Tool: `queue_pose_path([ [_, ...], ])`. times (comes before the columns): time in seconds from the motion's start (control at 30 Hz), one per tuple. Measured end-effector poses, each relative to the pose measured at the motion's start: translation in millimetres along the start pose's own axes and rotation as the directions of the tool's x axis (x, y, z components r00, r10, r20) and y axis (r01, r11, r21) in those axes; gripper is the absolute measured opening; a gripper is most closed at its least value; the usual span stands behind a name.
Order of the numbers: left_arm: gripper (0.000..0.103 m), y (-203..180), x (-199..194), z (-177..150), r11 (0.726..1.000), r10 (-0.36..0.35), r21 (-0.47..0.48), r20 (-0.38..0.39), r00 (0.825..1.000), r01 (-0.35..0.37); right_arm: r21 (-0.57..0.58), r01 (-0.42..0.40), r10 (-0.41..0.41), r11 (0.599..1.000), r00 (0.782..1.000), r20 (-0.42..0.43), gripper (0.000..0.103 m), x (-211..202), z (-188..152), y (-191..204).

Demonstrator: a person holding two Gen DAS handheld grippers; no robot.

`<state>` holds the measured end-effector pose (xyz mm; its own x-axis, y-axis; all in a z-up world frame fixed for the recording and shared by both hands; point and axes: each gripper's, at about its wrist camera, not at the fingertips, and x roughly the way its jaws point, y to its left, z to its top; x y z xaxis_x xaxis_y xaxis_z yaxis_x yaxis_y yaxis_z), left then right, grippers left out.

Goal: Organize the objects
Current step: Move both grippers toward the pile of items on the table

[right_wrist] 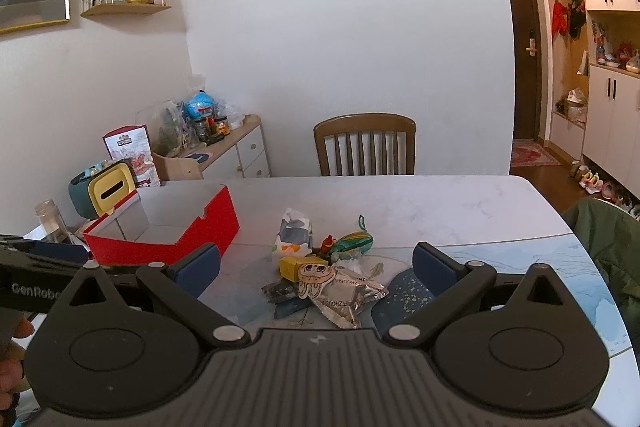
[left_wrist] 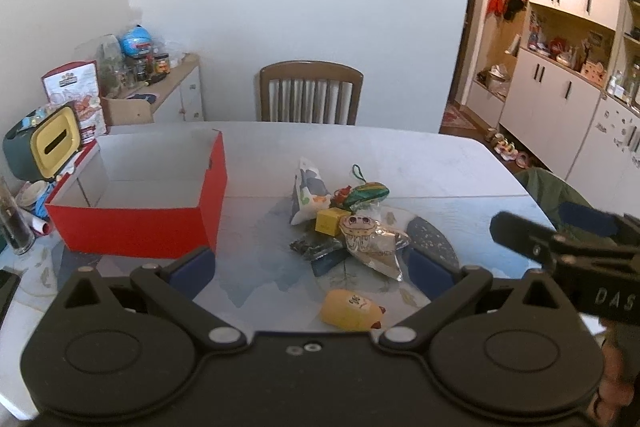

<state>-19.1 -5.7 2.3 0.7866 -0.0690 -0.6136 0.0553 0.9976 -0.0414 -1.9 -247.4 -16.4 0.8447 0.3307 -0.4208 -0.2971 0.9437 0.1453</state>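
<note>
Both my tools, left [left_wrist: 310, 269] and right [right_wrist: 316, 267], are wide open, holding nothing. They hover at the table's [left_wrist: 420, 155] near edge facing the snack pile [left_wrist: 352, 223]. Red box [left_wrist: 138, 223] sits empty toward the left edge, likely the drop target.

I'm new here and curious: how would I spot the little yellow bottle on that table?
Start at the red box on the table, then look right to the snack pile. The yellow bottle lies on its side, apart from the pile and nearest the camera.

An open red box [left_wrist: 140, 203] sits on a pale table [left_wrist: 400, 155]; right of the box lies a heap of snack packets [left_wrist: 352, 227], nearer, a yellow toy [left_wrist: 352, 309].
</note>
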Motion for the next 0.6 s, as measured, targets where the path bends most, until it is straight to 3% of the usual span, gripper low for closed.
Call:
queue_pose_path([
  [0.27, 0.103, 6, 37, -6, 0.997, -0.048, 0.051, -0.075, 0.996, 0.052, 0.042, 0.043, -0.039, 0.998, 0.995, -0.097, 0.103, 38, -3, -19],
  [0.47, 0.103, 13, 74, -17, 0.989, -0.132, 0.040, -0.154, 0.979, 0.140, 0.052, 0.082, -0.072, 0.995, 0.983, -0.169, 0.103, 73, -12, -26],
  [0.6, 0.103, 10, 105, -22, 0.976, -0.195, 0.049, -0.217, 0.957, 0.210, 0.055, 0.092, -0.078, 0.994, 0.972, -0.221, 0.103, 96, -14, -29],
])
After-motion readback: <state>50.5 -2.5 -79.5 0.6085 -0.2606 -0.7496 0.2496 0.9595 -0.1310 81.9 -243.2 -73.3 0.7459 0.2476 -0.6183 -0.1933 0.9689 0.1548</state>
